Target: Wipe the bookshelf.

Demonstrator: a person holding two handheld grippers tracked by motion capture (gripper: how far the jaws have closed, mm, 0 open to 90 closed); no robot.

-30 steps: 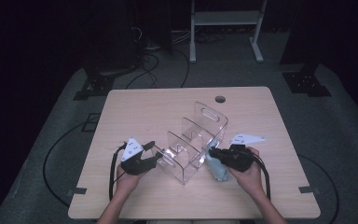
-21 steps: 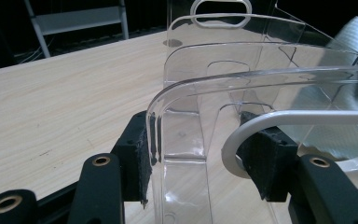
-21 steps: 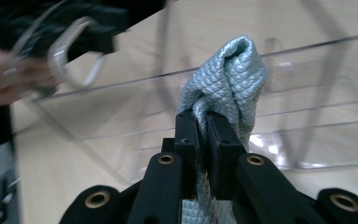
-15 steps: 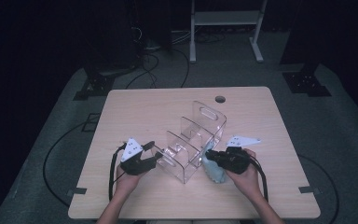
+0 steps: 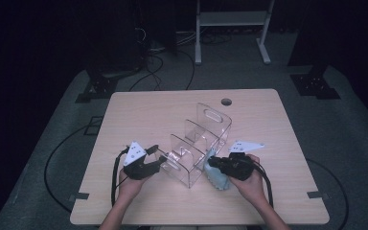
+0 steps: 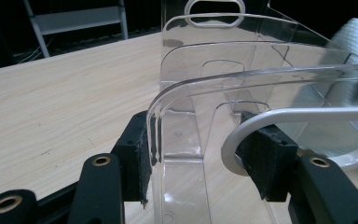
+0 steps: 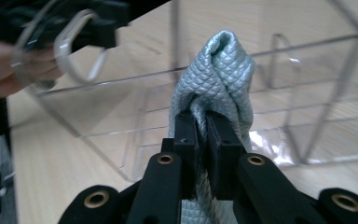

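Observation:
A clear plastic organizer (image 5: 206,125) with several upright dividers and a handle slot stands in the middle of the wooden table (image 5: 139,110). My left gripper (image 5: 160,160) is shut on its near end; in the left gripper view the pads (image 6: 137,156) press the clear wall (image 6: 214,70) and its pale handle rim. My right gripper (image 5: 212,163) is shut on a pale blue quilted cloth (image 5: 219,178), held against the organizer's right side. In the right gripper view the cloth (image 7: 219,70) bunches up above my closed right gripper (image 7: 203,126), with the organizer (image 7: 307,93) just behind.
A round cable hole (image 5: 226,101) sits near the table's far edge. A white rack (image 5: 230,19) and black stands are on the floor behind, with cables (image 5: 153,57) trailing there. Bare tabletop lies to the left and far right.
The right gripper with the cloth has edged slightly left and nearer along the organizer's side. The left gripper has kept its hold in place.

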